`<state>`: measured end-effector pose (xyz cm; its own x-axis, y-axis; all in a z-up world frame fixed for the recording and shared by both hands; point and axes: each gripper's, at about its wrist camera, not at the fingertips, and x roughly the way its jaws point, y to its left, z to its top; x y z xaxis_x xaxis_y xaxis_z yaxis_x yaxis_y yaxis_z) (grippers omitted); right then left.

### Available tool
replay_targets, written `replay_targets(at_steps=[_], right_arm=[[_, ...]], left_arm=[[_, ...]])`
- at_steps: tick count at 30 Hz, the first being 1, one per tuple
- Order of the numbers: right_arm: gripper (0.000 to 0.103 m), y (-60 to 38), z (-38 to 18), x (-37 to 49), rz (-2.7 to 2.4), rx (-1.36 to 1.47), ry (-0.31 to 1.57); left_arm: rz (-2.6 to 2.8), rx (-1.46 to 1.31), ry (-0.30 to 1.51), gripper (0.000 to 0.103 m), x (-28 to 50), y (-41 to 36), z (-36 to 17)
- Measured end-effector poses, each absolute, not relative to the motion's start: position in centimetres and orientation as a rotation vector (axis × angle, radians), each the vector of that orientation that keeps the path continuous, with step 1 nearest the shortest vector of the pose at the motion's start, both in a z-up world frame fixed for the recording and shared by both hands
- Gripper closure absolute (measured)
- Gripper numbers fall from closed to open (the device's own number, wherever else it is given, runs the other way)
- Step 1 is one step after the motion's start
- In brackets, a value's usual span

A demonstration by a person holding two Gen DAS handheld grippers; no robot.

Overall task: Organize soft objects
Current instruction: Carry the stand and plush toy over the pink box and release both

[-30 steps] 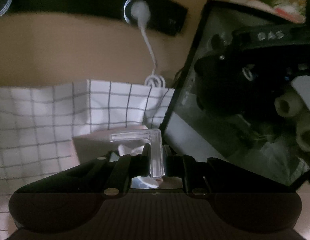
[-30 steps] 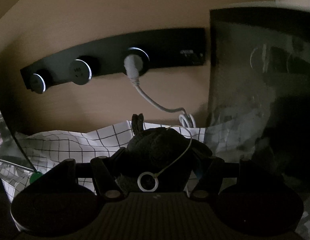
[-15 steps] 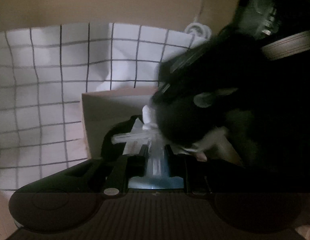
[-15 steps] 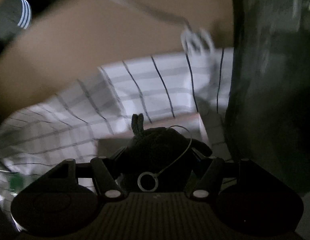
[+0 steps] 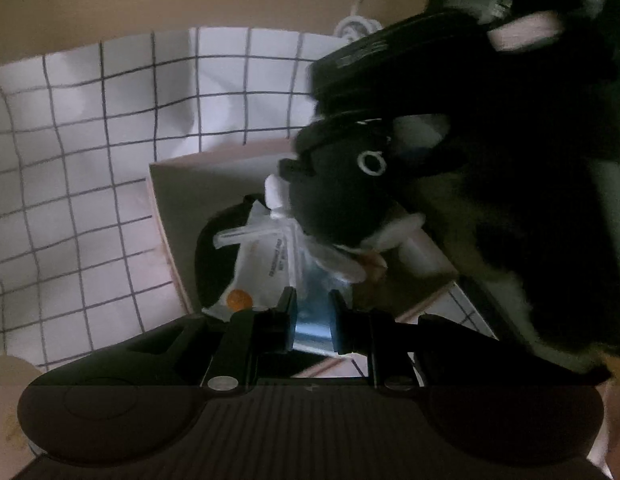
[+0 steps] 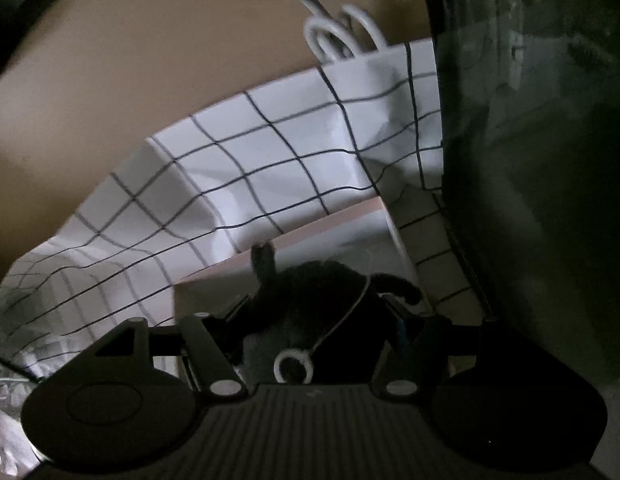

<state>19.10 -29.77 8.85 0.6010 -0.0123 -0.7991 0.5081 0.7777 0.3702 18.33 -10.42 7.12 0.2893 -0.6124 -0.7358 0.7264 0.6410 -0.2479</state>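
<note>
Two hand-held grippers over box [image 5: 213, 184] | right hand-held gripper [image 6: 310, 320] clamps black plush [image 6: 322, 292] directly above opening | left hand-held gripper [image 5: 312, 316], nearly closed, pinches clear packet [image 5: 310, 280] at near rim

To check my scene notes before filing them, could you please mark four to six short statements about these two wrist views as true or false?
1. The right gripper holds a black plush toy with a white ring on a cord. True; its jaws have just been opening slightly, with the toy between them.
2. The checked cloth is red and white. False: it is white with dark grid lines.
3. The left gripper is empty. False: a clear plastic packet sits between its jaws.
4. The pale open box stands on the cloth. True.
</note>
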Motion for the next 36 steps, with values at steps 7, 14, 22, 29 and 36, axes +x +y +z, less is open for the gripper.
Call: replay_targets(at_steps=[7,14,22,29,36], right_arm=[[0.041,-28.8,9.1,18.6,-0.388,0.48,0.888],[0.047,-27.1,8.9,19.2,-0.334,0.423,0.874],[0.046,-25.7,11.3,17.1,-0.298,0.372,0.877],[0.062,-26.4,7.4,18.1,-0.23,0.505,1.029],[0.062,-26.5,7.1,19.3,-0.212,0.508,1.001]], left_arm=[[-0.853,0.118,0.852,0.085,18.9,-10.7,5.9],[-0.83,0.116,0.817,0.085,19.2,-11.3,5.2],[-0.875,0.126,0.851,0.083,17.5,-9.1,7.6],[-0.869,0.122,0.939,0.083,17.2,-8.5,7.2],[-0.839,0.082,0.946,0.084,18.8,-8.8,6.3]])
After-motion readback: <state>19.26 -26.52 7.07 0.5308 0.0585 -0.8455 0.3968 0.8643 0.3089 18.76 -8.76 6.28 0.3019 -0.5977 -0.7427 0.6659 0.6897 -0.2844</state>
